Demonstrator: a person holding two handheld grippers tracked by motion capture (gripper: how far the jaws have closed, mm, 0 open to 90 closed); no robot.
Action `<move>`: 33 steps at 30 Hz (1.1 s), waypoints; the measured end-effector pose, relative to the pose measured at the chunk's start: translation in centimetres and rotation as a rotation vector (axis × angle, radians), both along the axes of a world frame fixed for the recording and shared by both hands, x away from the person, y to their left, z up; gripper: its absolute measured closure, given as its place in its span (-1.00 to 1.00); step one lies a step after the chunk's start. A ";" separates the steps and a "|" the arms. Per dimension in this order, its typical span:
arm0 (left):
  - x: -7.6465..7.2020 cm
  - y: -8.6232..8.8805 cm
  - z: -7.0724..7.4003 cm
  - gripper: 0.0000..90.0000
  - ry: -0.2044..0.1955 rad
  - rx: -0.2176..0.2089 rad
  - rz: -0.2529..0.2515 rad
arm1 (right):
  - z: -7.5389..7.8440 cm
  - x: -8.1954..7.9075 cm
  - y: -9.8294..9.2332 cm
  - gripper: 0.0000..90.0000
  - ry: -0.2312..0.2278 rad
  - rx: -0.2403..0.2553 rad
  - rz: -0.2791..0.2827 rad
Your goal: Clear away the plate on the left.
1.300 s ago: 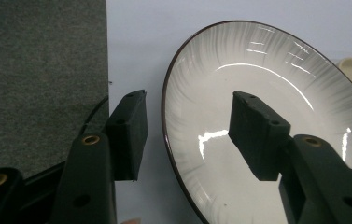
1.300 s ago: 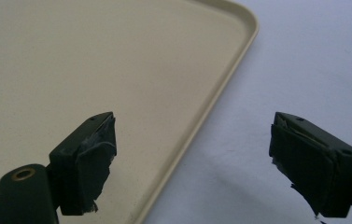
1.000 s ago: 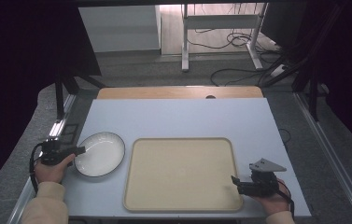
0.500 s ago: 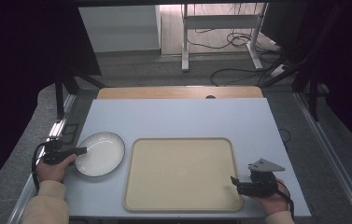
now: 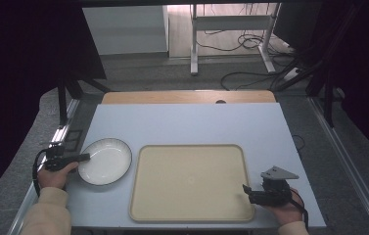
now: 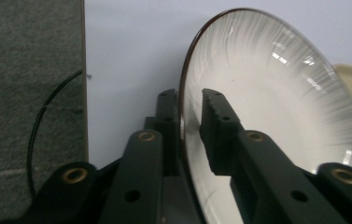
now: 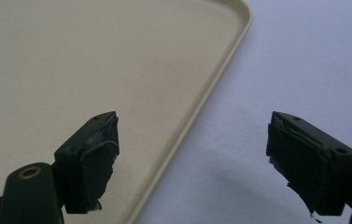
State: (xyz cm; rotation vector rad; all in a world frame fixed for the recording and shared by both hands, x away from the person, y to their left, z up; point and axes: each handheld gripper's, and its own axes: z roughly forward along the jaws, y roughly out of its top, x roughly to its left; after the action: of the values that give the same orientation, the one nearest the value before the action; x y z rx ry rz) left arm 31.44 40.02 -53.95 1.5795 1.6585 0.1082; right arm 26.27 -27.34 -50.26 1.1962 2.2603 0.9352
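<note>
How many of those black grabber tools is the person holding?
2. The left gripper is clamped on the white plate's rim; the right gripper waits open at the tray's right edge.

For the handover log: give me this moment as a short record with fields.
scene: light blue table, seen from the high view
plate: white plate with dark rim, on the table left of the tray, apart from it
tray: beige tray, nothing on it
left gripper: left gripper jaws have just been closing, now clamped on the plate's rim
right gripper: right gripper open, straddling the tray's right edge, not gripping it
</note>
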 end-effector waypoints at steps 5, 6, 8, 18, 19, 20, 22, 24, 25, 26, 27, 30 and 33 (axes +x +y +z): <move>-0.3 0.3 0.9 0.85 -0.003 -0.016 -0.032 | 0.1 0.0 -0.2 -0.60 -0.002 -0.001 -0.011; -0.3 0.3 0.9 0.85 -0.003 -0.016 -0.032 | 0.1 0.0 -0.2 -0.60 -0.004 0.002 -0.011; -0.3 0.3 1.1 0.85 -0.005 -0.002 -0.039 | 0.1 0.0 -0.3 -0.60 -0.002 0.000 -0.012; -0.3 -0.5 2.1 0.87 -0.022 0.036 -0.026 | 0.1 -0.1 -0.4 -0.60 -0.009 0.002 -0.013; -0.3 -0.6 2.2 0.87 -0.025 0.037 -0.025 | 0.1 -0.1 -0.4 -0.60 -0.009 0.003 -0.013; -0.3 -0.6 2.3 0.87 -0.028 0.041 -0.025 | 0.1 -0.1 -0.4 -0.60 -0.008 0.003 -0.013; -0.3 -0.8 2.5 0.87 -0.035 0.047 -0.025 | 0.1 0.0 -0.4 -0.60 -0.007 0.002 -0.013; -0.3 -0.9 2.7 0.88 -0.042 0.049 -0.024 | 0.1 0.0 -0.4 -0.60 -0.010 0.003 -0.013; -0.3 -0.9 2.8 0.88 -0.045 0.044 -0.024 | 0.1 0.0 -0.4 -0.60 -0.010 0.003 -0.013; -0.4 -0.9 2.8 0.88 -0.052 0.026 -0.023 | 0.1 -0.1 -0.4 -0.60 -0.010 0.002 -0.013; -0.4 -0.9 2.8 0.88 -0.054 0.021 -0.023 | 0.1 -0.1 -0.4 -0.60 -0.010 0.002 -0.014; -0.4 -0.9 2.9 0.87 -0.053 0.019 -0.024 | 0.2 -0.1 -0.5 -0.60 -0.011 0.003 -0.015; -0.4 -0.9 3.0 0.87 -0.057 0.014 -0.026 | 0.1 -0.1 -0.5 -0.60 -0.011 0.003 -0.016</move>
State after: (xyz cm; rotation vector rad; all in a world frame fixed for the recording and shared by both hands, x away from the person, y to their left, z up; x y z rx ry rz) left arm 31.02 39.13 -50.94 1.5931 1.5960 0.1501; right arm 26.20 -27.85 -50.11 1.2054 2.2383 0.9380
